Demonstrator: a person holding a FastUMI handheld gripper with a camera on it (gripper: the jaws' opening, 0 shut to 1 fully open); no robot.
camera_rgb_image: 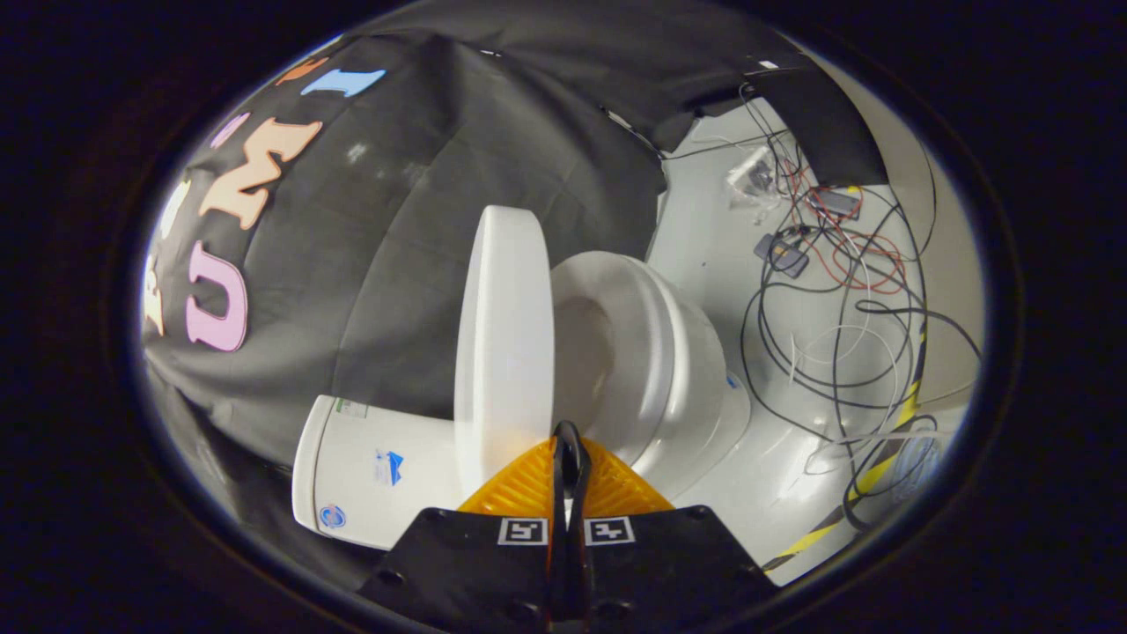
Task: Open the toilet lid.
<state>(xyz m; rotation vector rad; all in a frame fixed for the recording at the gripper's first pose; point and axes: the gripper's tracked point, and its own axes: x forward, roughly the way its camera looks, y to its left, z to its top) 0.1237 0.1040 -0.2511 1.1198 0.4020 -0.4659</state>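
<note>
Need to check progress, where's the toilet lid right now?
The toilet lid stands raised, just ahead of the closed fingers, between tank and bowl.

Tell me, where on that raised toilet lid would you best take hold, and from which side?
On the toilet lid, grip the thin free edge nearest the gripper, coming from the bowl side. The lid stands away from the seat, so its rim is exposed and slim enough for the fingers, which look nearly closed just short of it.

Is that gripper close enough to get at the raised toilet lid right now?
Probably yes. The gripper has its fingers closed together right at the lower edge of the toilet lid, which stands up off the bowl. Nothing lies between them; whether they actually touch I cannot tell.
</note>
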